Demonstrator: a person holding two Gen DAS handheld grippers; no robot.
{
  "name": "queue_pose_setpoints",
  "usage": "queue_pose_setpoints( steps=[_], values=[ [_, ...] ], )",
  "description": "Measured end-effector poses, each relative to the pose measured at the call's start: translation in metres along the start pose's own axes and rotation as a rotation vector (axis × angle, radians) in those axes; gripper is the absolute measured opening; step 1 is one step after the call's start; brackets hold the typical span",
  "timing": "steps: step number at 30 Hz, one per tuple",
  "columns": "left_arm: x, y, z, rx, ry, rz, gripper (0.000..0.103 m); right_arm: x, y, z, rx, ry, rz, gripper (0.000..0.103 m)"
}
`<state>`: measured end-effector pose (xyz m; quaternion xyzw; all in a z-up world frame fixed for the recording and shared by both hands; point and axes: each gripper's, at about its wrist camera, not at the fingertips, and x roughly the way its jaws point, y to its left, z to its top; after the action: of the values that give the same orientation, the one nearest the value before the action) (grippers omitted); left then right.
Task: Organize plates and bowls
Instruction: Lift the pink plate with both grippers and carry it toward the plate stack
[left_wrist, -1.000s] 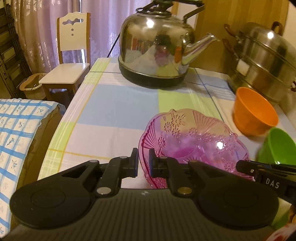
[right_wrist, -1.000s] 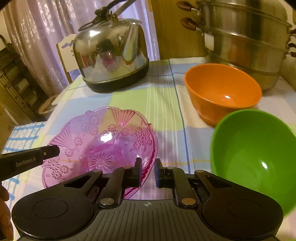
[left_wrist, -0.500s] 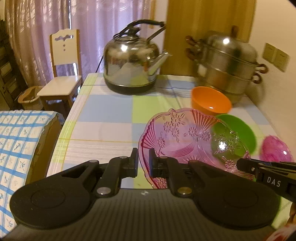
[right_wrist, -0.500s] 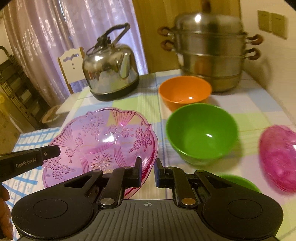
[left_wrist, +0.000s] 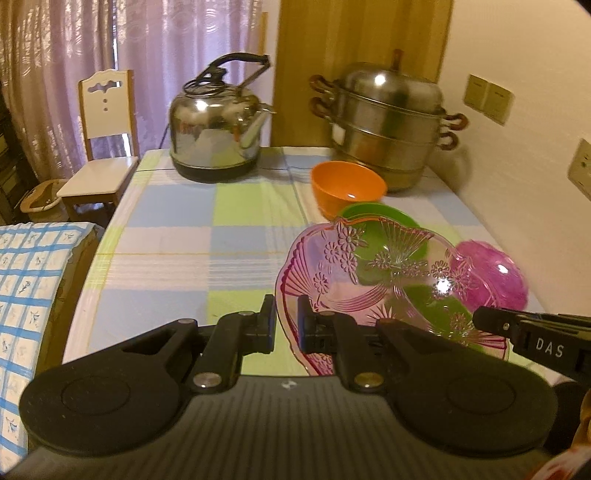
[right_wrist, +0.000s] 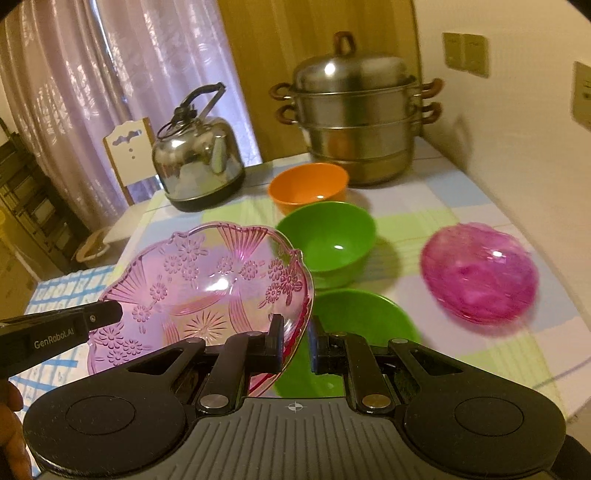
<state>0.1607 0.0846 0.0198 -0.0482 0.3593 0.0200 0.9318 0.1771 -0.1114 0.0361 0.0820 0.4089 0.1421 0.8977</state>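
Both grippers clamp opposite rims of the clear pink plate (right_wrist: 199, 291), left gripper (left_wrist: 286, 328) on its left rim and right gripper (right_wrist: 295, 341) on its right, holding it above the tabletop (left_wrist: 177, 236), with the magenta plate stack (right_wrist: 480, 273) ahead-right near the right edge.

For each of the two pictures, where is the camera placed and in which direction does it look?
Left wrist: sits on the left gripper, looks down across the table toward kettle and steamer pot; its fingers pinch the pink glass plate.
Right wrist: sits on the right gripper, same direction, facing the green bowl; a hand shows at left.
Shared: plate, both grippers, orange bowl, kettle, pot.
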Motion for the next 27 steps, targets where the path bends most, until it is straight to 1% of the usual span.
queue_pose_setpoints(
  steps=[12,20,27],
  values=[
    [-0.004,-0.076,-0.008,0.104,0.008,-0.096,0.010,-0.047,-0.064,-0.020,0.060,-0.019,-0.093,0.013],
    [0.002,-0.120,-0.006,0.139,0.015,-0.160,0.010,-0.068,-0.103,-0.019,0.098,-0.041,-0.146,0.013],
    [0.008,-0.144,-0.003,0.165,0.023,-0.185,0.010,-0.077,-0.126,-0.016,0.139,-0.054,-0.167,0.013]
  ],
)
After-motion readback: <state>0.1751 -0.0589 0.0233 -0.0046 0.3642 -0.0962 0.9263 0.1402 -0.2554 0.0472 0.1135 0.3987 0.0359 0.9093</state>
